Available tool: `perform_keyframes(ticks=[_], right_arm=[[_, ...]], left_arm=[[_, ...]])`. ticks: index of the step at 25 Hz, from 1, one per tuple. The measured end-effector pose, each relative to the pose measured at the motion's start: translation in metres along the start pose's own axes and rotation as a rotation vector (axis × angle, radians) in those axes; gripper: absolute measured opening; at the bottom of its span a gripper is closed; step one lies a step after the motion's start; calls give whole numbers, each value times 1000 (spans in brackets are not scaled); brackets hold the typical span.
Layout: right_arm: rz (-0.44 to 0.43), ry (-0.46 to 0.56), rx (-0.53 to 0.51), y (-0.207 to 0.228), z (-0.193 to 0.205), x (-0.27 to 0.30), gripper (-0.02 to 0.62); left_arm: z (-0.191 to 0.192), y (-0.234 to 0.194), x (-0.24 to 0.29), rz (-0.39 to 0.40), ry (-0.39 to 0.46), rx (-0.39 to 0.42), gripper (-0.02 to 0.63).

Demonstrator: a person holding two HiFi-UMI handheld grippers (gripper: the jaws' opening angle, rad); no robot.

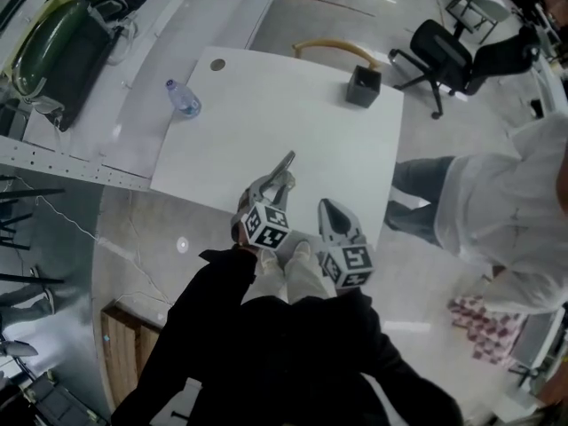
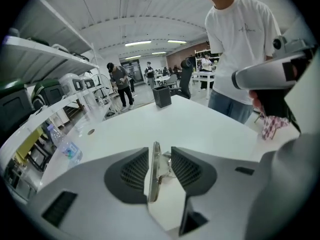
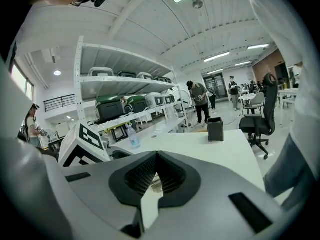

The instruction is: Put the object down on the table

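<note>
We see the left tongs (image 2: pixel 160 150) released; a thin metal tool (image 2: pixel 154 176) stands edge-on between them, beside the left pad, over the white surface (image 1: pixel 293 114); the right tongs (image 3: pixel 156 155) are clenched, empty.

A black long-sleeved top (image 1: pixel 293 353) is worn, and its sleeves (image 1: pixel 217 278) are loose and plain. Pale beige cloth (image 1: pixel 300 278) is seen between the sleeves; whether it is trousers cannot be told. The left gripper (image 1: pixel 271 187) and the right gripper (image 1: pixel 330 207) are cased in smooth light-grey shells. Each carries a white cube printed with black square markers, the left cube (image 1: pixel 266 224) and the right cube (image 1: pixel 351 264). In the left gripper view, the jaws are seen as broad grey wedges lined with dark pads (image 2: pixel 132 171) that are ribbed in a fine grid. A small dark slot (image 2: pixel 245 170) is set in the shell. The same ribbed pads (image 3: pixel 142 176) are seen in the right gripper view.
</note>
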State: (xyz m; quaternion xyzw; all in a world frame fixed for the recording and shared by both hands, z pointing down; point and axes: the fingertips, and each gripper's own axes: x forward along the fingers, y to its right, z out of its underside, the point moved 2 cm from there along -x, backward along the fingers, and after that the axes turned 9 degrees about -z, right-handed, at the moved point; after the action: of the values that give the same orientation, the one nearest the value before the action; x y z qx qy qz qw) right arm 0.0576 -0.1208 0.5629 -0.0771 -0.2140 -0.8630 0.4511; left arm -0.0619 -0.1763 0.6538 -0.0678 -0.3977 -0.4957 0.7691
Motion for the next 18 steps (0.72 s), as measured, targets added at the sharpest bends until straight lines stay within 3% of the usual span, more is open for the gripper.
perform_keyframes(ticks=[14,18], right_arm=[[-12,41,-29,-20,-29,-15,2],[-15,51,-37,-25,-36,-19,2]], left_arm=[[-35,-25,-61,13,130,-243,120],[-46,-28,-75,3,180,-259,113]])
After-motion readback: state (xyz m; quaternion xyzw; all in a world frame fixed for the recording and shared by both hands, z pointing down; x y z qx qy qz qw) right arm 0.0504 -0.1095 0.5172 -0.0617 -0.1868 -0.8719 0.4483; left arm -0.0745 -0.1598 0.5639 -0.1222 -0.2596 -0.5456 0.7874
